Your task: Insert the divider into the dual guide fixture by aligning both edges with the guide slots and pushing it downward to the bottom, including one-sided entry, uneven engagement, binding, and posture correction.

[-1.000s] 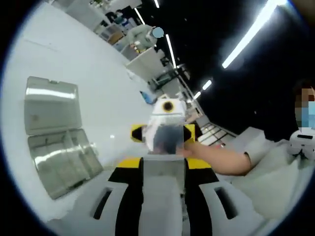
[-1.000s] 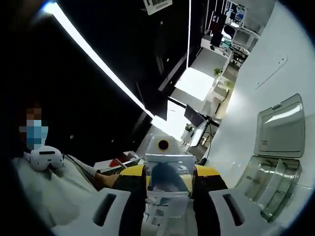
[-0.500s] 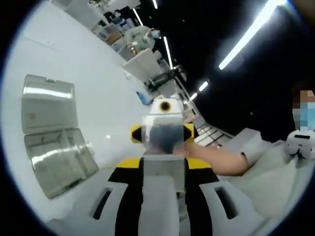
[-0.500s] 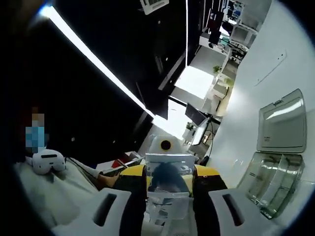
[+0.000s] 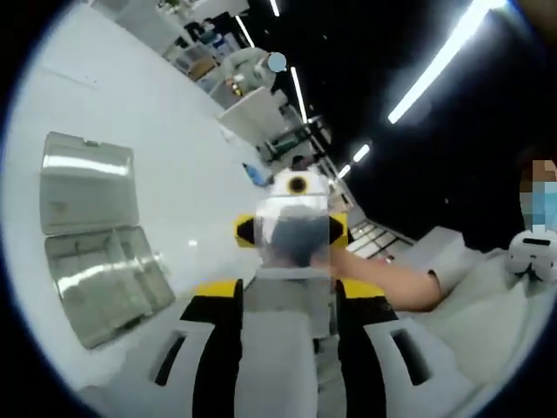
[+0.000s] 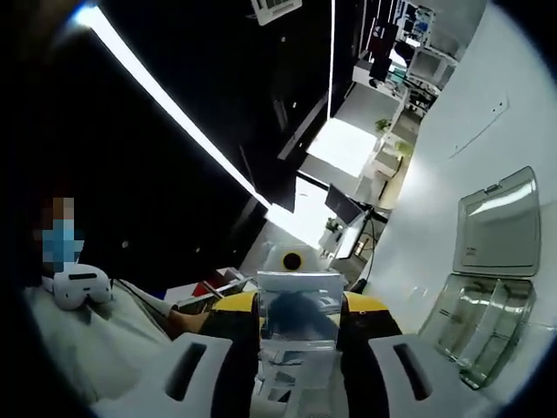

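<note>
A clear plastic divider hangs in the air between my two grippers, which face each other. My left gripper has its jaws on either side of the divider's near end. My right gripper is shut on the same divider from the opposite end. The right gripper shows beyond the plate in the left gripper view, and the left gripper shows likewise in the right gripper view. The clear guide box lies on the white table, its lid open, well apart from the divider.
The same box and its lid lie at the right of the right gripper view on the white table. A person's forearm and pale sleeve are close behind. Desks and shelves stand far off.
My left gripper's jaws stand slightly wider apart than half a second ago. The divider and the right gripper have barely moved; the views only shifted a little.
</note>
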